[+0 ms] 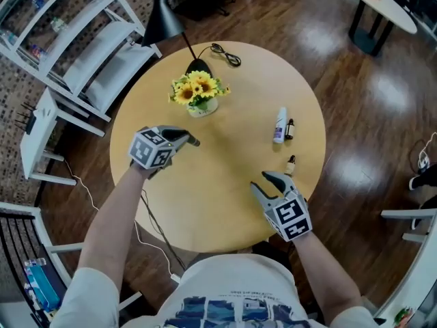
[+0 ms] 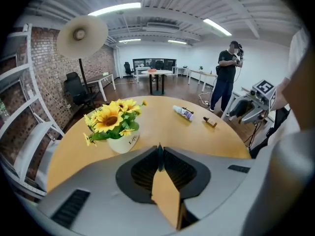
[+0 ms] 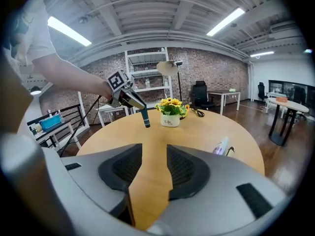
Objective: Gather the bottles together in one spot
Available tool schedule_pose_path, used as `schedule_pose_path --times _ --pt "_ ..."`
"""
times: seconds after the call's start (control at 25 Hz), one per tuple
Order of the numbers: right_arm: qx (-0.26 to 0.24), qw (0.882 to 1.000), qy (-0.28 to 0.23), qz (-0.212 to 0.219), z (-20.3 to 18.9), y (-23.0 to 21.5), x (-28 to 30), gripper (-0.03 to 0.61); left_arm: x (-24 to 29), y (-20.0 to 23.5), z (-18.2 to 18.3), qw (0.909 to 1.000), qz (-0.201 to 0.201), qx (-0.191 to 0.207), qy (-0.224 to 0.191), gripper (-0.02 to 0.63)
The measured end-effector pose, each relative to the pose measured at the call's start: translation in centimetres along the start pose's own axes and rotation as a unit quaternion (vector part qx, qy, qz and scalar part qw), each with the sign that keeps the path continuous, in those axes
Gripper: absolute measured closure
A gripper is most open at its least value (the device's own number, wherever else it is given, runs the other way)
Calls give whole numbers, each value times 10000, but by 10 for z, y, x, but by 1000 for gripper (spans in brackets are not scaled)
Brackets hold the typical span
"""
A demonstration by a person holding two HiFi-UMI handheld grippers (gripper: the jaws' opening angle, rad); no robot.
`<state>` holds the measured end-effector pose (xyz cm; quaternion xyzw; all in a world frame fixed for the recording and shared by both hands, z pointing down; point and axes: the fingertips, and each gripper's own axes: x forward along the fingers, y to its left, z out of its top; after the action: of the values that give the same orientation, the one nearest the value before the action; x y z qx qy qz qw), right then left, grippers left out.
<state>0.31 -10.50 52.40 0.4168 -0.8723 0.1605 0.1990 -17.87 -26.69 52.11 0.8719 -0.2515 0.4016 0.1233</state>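
With the left tongs [image 1: 194, 142] shut empty near the flower pot [image 1: 202, 106] and the right tongs [image 1: 263, 181] partly open and empty, the white bottle [image 1: 279, 126] and two small bottles [image 1: 289, 129] [image 1: 291, 163] lie on the bench [image 1: 225, 183] right of that pot.

A white pot of yellow sunflowers [image 1: 198, 94] stands on the round light-wood table [image 1: 218, 197] near its far edge, just beside a black lamp [image 1: 162, 20] and a looped black cable [image 1: 227, 54].

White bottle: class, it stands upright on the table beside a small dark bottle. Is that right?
No: the white bottle lies on its side on the table beside the small dark bottle, as the head view shows.
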Motion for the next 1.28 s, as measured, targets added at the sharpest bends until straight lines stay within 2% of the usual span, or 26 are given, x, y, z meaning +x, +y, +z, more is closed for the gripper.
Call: schedule_pose_path --times 0.16,0.36,0.6,1.28 --pt "60 9996 200 -183 -10 3 -7 393 18 20 -17 9997 60 164 163 577" --pt "0 9988 429 -223 -19 13 -16 393 32 36 -35 9974 60 584 423 577" --pt "120 9977 589 -311 -28 22 -20 393 44 49 -32 9986 5 499 157 577" --pt "220 9974 630 -277 -32 27 -9 393 60 47 -39 9977 -205 520 372 574"
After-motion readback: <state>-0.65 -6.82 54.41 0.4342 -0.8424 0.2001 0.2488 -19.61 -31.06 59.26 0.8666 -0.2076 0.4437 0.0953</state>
